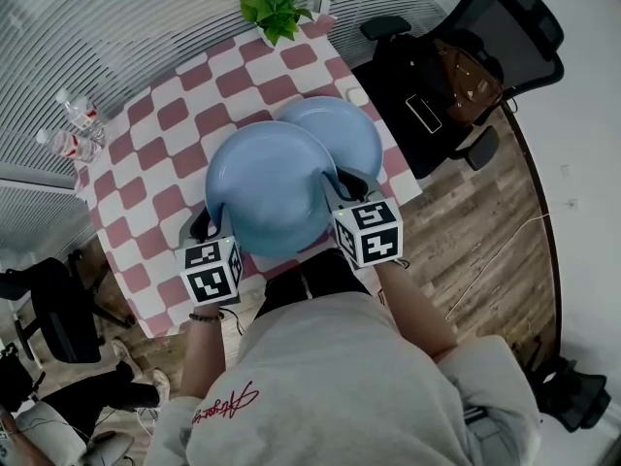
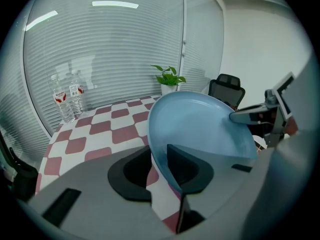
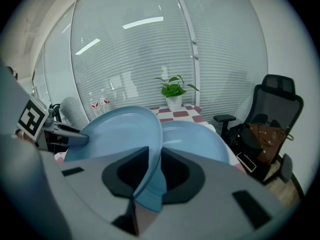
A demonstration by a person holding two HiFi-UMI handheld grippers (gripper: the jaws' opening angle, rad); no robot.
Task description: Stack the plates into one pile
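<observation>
A light-blue plate (image 1: pixel 270 187) hangs tilted above the red-and-white checkered table (image 1: pixel 155 144), held by both grippers on opposite rims. My left gripper (image 1: pixel 207 223) is shut on its near-left rim, and in the left gripper view the plate (image 2: pixel 200 124) sits edge-on between the jaws of my left gripper (image 2: pixel 162 169). My right gripper (image 1: pixel 346 185) is shut on the plate's right rim (image 3: pixel 120 129), with the right gripper (image 3: pixel 150 171) clamped across the edge. A second blue plate (image 1: pixel 340 129) lies flat on the table, partly covered by the lifted one, and is also in the right gripper view (image 3: pixel 197 139).
Two water bottles (image 1: pixel 76 129) stand at the table's left edge and a potted plant (image 1: pixel 272 8) at its far edge. A small white object (image 1: pixel 357 96) lies by the second plate. A black office chair with a brown bag (image 1: pixel 456 76) stands right of the table.
</observation>
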